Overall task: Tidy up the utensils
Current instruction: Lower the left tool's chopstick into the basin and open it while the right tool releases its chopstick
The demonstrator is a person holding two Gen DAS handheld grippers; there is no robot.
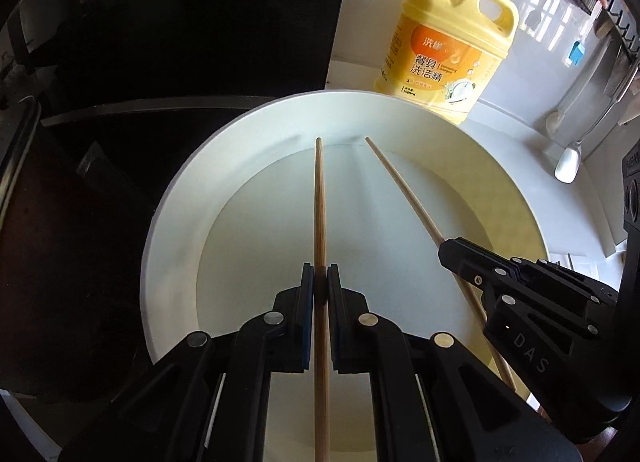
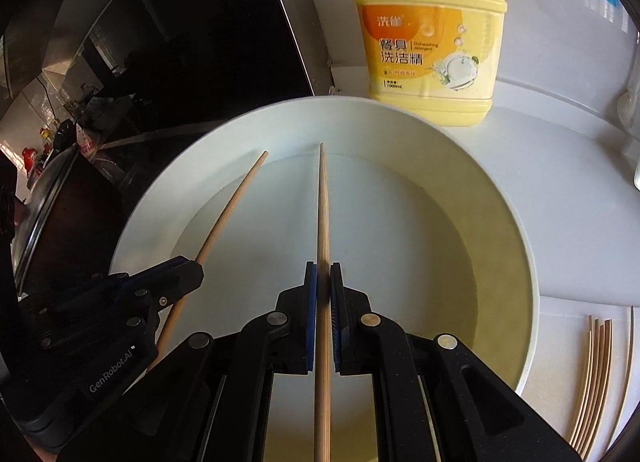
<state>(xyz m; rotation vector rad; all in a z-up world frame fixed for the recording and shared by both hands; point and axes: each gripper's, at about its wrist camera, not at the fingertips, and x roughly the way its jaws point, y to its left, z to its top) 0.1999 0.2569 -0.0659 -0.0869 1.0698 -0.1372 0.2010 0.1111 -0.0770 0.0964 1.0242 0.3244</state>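
Each gripper — left [image 1: 320, 282], right [image 2: 323, 282] — pinches one chopstick lengthwise, tip pointing forward over the basin [image 1: 176, 222].

Two slim, pale wooden chopsticks. One chopstick [image 1: 320, 206] is clamped between the left gripper's [image 1: 320, 282] jaws, its tip reaching ahead over the white basin [image 1: 172, 222]. The other chopstick [image 2: 323, 206] is pinched likewise in the right gripper [image 2: 323, 282]. More chopsticks [image 2: 592, 374] lie bundled right of those jaws.

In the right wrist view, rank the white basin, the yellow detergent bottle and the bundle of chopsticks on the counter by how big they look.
1. white basin
2. yellow detergent bottle, top cut off, farther away
3. bundle of chopsticks, at the warped edge, partly cropped
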